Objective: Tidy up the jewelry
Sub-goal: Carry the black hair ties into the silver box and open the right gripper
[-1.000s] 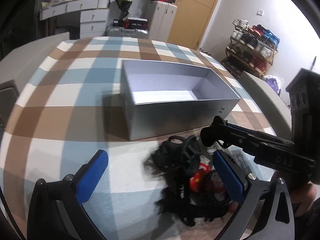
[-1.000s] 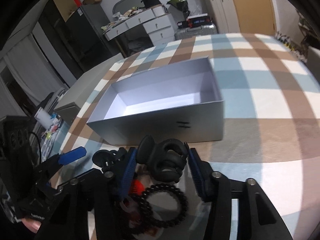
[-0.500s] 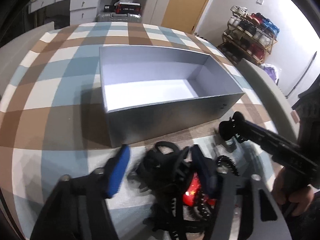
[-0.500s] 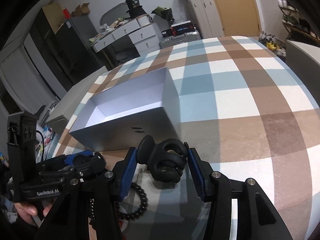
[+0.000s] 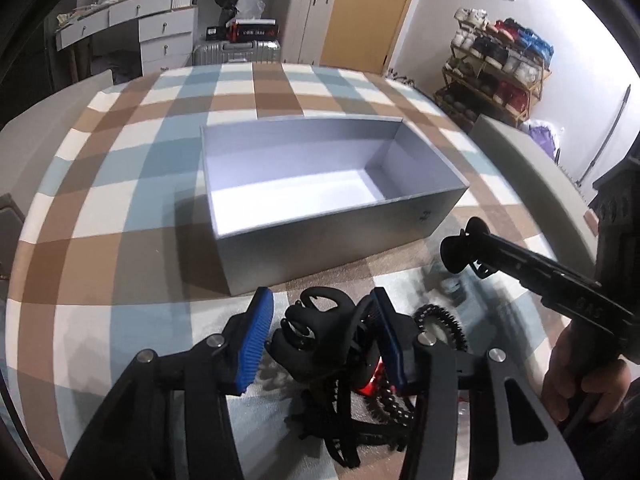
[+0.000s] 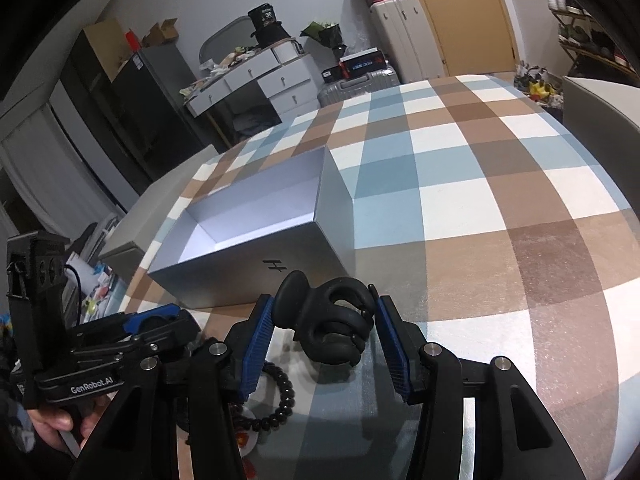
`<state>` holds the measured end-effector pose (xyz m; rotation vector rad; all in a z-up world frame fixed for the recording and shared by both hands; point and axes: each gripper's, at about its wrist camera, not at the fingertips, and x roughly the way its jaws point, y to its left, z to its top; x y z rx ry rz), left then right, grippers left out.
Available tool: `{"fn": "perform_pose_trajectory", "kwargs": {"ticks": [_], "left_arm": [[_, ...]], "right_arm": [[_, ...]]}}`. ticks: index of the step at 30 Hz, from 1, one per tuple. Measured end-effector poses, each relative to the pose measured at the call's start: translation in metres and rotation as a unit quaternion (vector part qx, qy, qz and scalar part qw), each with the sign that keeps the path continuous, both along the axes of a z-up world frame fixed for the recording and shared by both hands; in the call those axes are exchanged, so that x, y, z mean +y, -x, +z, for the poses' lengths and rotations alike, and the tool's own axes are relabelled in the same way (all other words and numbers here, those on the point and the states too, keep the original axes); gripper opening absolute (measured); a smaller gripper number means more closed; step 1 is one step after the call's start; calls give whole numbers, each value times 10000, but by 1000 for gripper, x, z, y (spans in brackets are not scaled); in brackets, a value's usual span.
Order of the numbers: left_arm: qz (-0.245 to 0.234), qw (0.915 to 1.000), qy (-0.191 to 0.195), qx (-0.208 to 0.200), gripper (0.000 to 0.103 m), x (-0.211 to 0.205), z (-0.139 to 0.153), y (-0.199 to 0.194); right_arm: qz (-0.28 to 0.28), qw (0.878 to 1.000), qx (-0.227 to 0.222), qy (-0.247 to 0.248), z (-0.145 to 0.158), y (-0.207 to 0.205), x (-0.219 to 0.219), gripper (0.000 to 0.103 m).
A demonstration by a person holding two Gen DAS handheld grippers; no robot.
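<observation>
Right gripper (image 6: 325,334): blue pads clamped on a black claw hair clip (image 6: 330,326), held just short of the open grey box (image 6: 256,240) ahead and to its left on the plaid-covered bench (image 6: 500,208). Left gripper (image 5: 320,340): jaws around a second black hair clip (image 5: 316,340) in the pile, contact uncertain; a black beaded bracelet (image 5: 440,322) lies just right of it, the box straight ahead.

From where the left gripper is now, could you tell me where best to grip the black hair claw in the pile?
Probably across its two flat outer shells, coming from the near side, from above. The black hair claw lies with its teeth towards the grey box, and the left gripper already straddles its flanks.
</observation>
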<state>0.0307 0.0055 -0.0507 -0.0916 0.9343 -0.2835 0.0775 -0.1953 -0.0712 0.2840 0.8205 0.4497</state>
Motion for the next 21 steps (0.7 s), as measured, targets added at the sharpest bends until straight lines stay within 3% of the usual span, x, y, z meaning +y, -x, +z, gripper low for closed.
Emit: {"fn": "perform_pose_trajectory", "kwargs": {"ticks": [6,13,17,21], "left_arm": [[-6,9993,187,-327,44,3,27,6],[67,9958,440,-794,44,12,56,-8],[83,9943,566,-900,44,17,60,-33],[114,9947,678,-759,44,21,49,-66]], "right_arm": [[-21,9992,-259,-313,24,7,-6,50],[206,9960,-809,-322,70,4,4,50],[447,9934,-996,-345,86,-13,21,50],[651,9943,-788,-305,82,-43,40,50]]}}
